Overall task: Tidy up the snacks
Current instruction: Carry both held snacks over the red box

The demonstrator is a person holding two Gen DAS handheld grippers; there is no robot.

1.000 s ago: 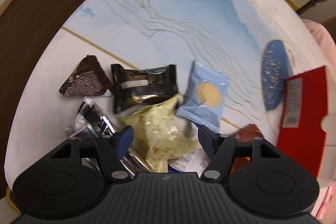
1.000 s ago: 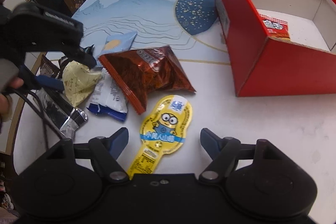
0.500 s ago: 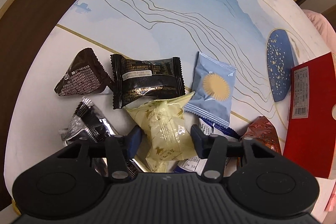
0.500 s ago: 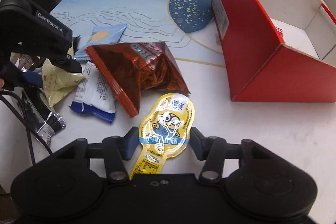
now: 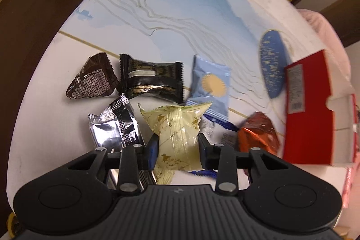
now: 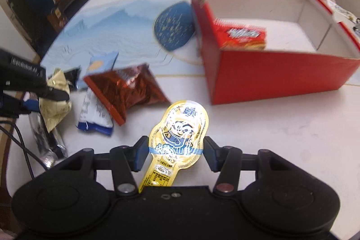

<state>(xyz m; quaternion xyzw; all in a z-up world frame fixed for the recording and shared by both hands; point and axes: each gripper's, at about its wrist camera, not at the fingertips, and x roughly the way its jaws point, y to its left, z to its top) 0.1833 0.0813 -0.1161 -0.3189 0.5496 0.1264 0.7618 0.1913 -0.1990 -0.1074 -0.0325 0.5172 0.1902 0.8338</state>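
Left hand-held gripper [image 5: 177,145] clamps the pale yellow packet [image 5: 177,127]; only the right view shows the right hand-held gripper [image 6: 176,151] clamping the yellow lollipop [image 6: 180,134].

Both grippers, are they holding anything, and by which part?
Left gripper pinches the pale yellow packet across its middle. Right gripper grips the yellow Minion lollipop across its lower head.

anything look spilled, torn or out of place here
Nothing looks spilled or torn. The loose snacks lie in an overlapping jumble: the orange foil bag rests partly on the white-and-blue packet. Only one red packet is in the red box.
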